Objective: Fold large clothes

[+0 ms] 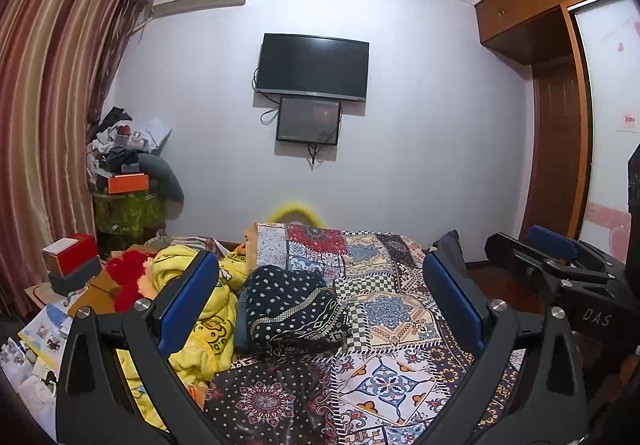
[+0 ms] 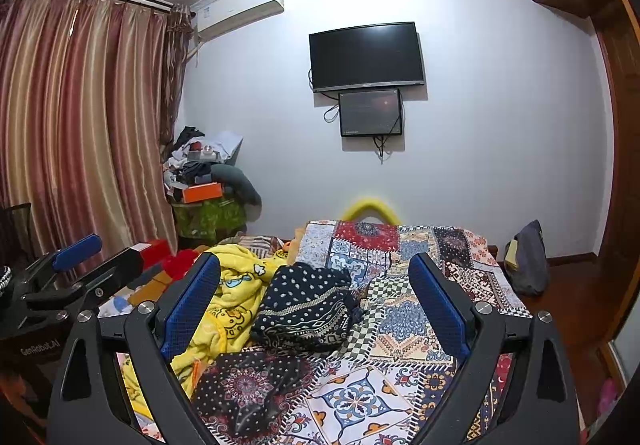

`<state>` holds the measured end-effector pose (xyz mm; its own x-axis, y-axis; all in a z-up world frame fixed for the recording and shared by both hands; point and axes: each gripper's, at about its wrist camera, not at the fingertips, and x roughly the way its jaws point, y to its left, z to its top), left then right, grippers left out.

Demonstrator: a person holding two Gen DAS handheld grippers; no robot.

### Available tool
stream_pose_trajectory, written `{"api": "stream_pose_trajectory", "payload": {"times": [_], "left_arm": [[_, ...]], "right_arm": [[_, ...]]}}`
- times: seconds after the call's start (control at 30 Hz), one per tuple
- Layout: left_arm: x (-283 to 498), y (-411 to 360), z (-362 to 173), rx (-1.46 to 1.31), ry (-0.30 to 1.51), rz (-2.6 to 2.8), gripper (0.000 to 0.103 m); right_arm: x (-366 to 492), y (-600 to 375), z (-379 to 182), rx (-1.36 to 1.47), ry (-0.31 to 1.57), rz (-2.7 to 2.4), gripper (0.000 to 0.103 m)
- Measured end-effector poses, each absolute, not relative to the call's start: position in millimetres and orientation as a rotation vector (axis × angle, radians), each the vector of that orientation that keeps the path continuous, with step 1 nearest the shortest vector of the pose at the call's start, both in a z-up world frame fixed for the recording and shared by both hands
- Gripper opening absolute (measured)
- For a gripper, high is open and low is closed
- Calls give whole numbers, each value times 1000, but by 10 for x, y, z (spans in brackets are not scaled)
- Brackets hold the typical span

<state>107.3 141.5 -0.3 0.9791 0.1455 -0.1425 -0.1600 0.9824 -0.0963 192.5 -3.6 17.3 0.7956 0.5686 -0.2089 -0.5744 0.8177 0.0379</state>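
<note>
A dark navy garment with white dots and patterned bands [image 1: 290, 311] lies in a crumpled heap on the bed's patchwork cover [image 1: 392, 309]; it also shows in the right wrist view [image 2: 306, 307]. My left gripper [image 1: 320, 285] is open and empty, held above the bed with the heap between and beyond its blue pads [image 1: 188, 301]. My right gripper [image 2: 316, 285] is open and empty, likewise facing the heap. The right gripper also shows at the right of the left wrist view [image 1: 560, 257], and the left gripper at the left of the right wrist view [image 2: 80, 261].
A yellow cartoon blanket [image 1: 200, 309] and a red soft toy [image 1: 128, 277] lie left of the heap. Boxes and papers [image 1: 68, 265] sit at the far left. A cluttered stand [image 1: 128, 181] stands by the curtain. A dark bag [image 2: 528, 257] sits right of the bed.
</note>
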Motion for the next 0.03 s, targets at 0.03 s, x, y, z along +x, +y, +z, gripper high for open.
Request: {"api": "stream_pose_trajectory", "payload": {"times": [0.03], "left_arm": [[1077, 1416, -8, -108, 137, 153, 102]], "right_arm": [[1925, -31, 175, -29, 214, 613, 94]]}}
